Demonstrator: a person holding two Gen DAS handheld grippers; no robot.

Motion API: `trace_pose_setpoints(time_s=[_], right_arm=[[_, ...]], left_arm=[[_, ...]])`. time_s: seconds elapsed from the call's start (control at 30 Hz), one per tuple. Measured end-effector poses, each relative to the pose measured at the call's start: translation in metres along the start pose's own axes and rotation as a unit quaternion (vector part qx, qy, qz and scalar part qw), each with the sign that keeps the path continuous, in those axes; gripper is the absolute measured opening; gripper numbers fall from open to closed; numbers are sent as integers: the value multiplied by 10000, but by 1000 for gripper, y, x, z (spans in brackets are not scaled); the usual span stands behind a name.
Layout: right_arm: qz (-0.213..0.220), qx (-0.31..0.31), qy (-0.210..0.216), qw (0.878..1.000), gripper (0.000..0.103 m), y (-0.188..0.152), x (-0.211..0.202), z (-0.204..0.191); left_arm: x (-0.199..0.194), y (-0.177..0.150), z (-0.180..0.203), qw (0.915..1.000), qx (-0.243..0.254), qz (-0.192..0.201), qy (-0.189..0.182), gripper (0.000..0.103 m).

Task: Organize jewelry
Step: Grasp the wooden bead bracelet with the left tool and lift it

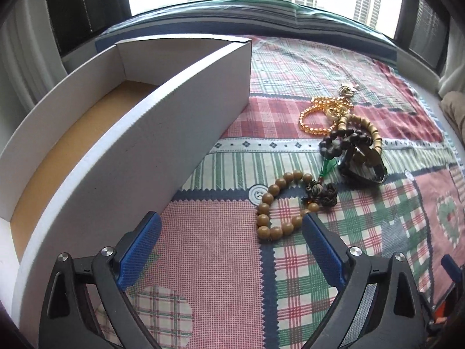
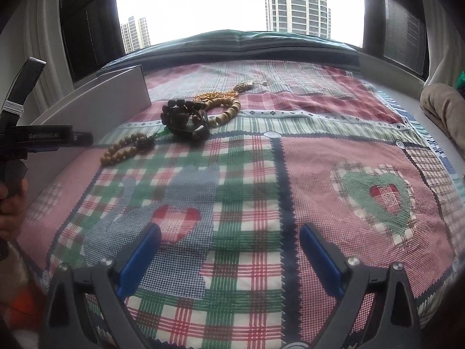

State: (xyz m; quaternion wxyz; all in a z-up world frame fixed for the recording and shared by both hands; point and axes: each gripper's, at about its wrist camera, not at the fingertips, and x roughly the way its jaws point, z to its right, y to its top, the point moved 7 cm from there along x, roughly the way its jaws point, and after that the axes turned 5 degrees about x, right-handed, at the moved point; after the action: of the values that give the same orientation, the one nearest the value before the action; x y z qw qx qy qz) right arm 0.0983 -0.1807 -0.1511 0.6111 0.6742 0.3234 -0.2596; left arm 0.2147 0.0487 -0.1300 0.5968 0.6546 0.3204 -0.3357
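A pile of jewelry lies on the patchwork bedspread. In the left wrist view a brown wooden bead bracelet (image 1: 279, 208) lies nearest, just ahead of the right fingertip of my open, empty left gripper (image 1: 231, 221). Behind it are a dark bead bracelet (image 1: 338, 142), a tan bead bracelet (image 1: 369, 128) and an amber bead bracelet (image 1: 318, 113). A long white box (image 1: 145, 133), open on top and empty, stands to the left. In the right wrist view my right gripper (image 2: 229, 231) is open and empty, well short of the brown bracelet (image 2: 123, 149) and the pile (image 2: 186, 117).
The white box (image 2: 96, 107) shows at the left of the right wrist view, with the left gripper's body (image 2: 43, 139) and the hand holding it in front. A window sill and curtains bound the bed's far edge. A beige cushion (image 2: 444, 104) lies at right.
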Motion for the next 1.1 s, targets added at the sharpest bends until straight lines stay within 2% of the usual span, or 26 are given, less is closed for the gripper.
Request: trace_pose_setpoints(time_s=[0.1,0.23,0.33,0.37,0.4,0.47,0.5,0.53,0.7,0.87,0.97,1.1], right_arm=[[31,-41,9,10000,98,-1,-3,0],[-34,63,80,9999,98,-2,-1,2],[-75,99,135,9998,98,-4,0,3],[-71,90,130,9998,98,-4,0,3],[-61,80,123,9999,98,-5,-1,3],[-38,88,109,9999,98,-4,-3,4],[-20,107,103,9999,98,-3,-4,5],[-4,128,99,9999,98,-2,-5,7],[11,193,118,9997,98,-1,-6,8],[5,123,149,9998,98,-2,-8,2],[-14,84,181,9998,98,-3,-9,-4],[-65,-45,473,9988,98,-1,-11,-21]], left_arm=[[3,4,28,9978,557,120,-339,93],[21,1,61,9881,1497,133,-318,76],[38,-5,72,9817,1871,-63,-348,69],[36,-5,74,9800,1960,74,-348,64],[35,-7,77,9780,2035,26,-452,59],[30,-11,77,9776,1950,-161,-780,23],[28,-13,74,9787,1890,-223,-771,13],[27,-17,71,9794,1856,-300,-737,10],[7,-41,48,9843,1123,-455,-1280,10],[-22,-70,32,9810,734,-460,-1735,10],[-33,-88,30,9805,863,-428,-1714,10],[-32,-94,31,9826,1112,-350,-1443,13]])
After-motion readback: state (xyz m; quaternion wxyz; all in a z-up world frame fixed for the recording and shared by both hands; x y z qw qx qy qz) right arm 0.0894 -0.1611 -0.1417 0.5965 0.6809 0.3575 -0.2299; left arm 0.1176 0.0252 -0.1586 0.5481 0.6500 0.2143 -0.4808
